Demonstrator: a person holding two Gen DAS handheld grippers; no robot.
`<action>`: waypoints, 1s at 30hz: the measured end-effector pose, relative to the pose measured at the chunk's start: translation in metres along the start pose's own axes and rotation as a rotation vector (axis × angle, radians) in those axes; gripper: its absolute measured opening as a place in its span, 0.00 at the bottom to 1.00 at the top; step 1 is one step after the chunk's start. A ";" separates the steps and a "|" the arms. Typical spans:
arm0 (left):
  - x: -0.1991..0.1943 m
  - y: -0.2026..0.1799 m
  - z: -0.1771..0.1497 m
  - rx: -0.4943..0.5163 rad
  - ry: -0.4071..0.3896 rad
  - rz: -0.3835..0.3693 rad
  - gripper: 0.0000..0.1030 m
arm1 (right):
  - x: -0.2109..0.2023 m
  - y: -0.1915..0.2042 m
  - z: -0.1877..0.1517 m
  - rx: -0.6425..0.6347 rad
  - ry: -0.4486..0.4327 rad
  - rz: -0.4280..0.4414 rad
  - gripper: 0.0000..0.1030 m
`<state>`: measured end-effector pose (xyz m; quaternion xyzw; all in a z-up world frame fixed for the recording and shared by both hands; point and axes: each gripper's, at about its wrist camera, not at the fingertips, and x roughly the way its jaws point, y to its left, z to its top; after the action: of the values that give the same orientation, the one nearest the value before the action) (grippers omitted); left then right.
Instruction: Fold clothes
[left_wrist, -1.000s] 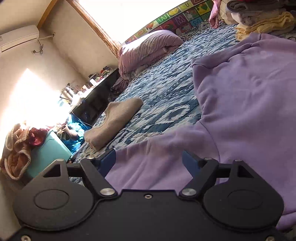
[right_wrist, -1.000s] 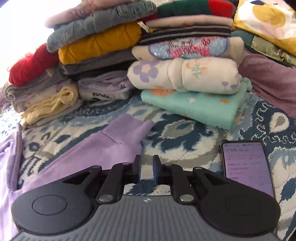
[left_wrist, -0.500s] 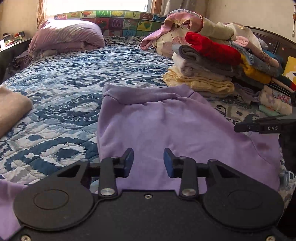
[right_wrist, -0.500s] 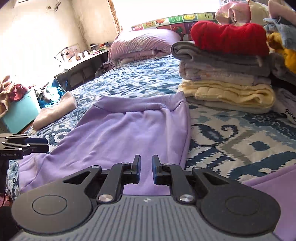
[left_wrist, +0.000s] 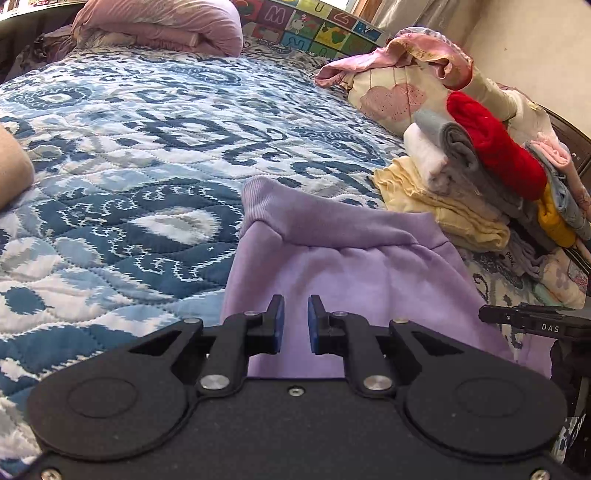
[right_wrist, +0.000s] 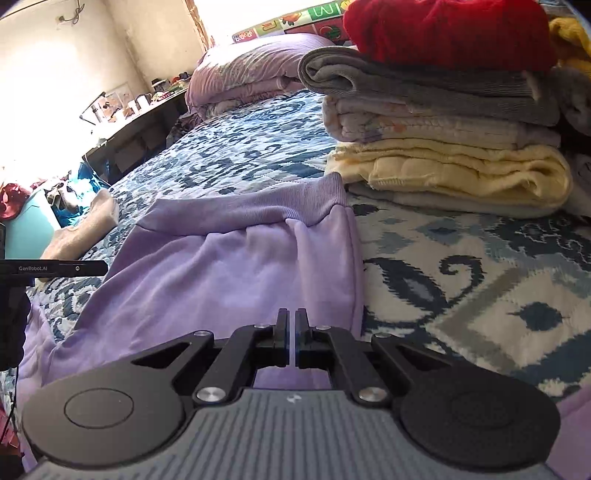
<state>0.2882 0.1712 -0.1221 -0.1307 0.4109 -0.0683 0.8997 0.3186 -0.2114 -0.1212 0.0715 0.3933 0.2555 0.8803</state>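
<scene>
My left fingers (left_wrist: 293, 325) stand slightly spread over the purple sweatshirt (left_wrist: 354, 280), pinching nothing I can see; my right fingers (right_wrist: 292, 338) are almost pressed together near its side seam. The sweatshirt lies flat on the bed (left_wrist: 129, 177), hem toward the folded stacks (right_wrist: 443, 147), presumably smoothed for folding.

Lilac sweatshirt (left_wrist: 354, 273): soft matt fleece, ribbed knit hem. Bed quilt (left_wrist: 122, 206): stitched, puffy printed cotton. Red knit (right_wrist: 447, 33): fuzzy. Yellow fold (right_wrist: 461, 170): nubby towelling. Left gripper (left_wrist: 294, 325): matt black grainy plastic, shiny metal screws.
</scene>
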 end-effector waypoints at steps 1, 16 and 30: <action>0.009 0.008 0.001 -0.027 0.021 0.017 0.07 | 0.015 -0.006 -0.001 -0.004 0.028 -0.046 0.00; 0.063 0.029 0.054 -0.117 0.022 0.000 0.06 | 0.080 -0.027 0.056 -0.035 0.007 -0.099 0.00; 0.030 0.014 0.063 -0.029 -0.080 0.018 0.29 | 0.080 -0.027 0.076 -0.055 -0.007 -0.123 0.00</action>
<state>0.3555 0.1890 -0.1080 -0.1424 0.3767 -0.0489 0.9140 0.4292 -0.1883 -0.1311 0.0238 0.3865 0.2113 0.8974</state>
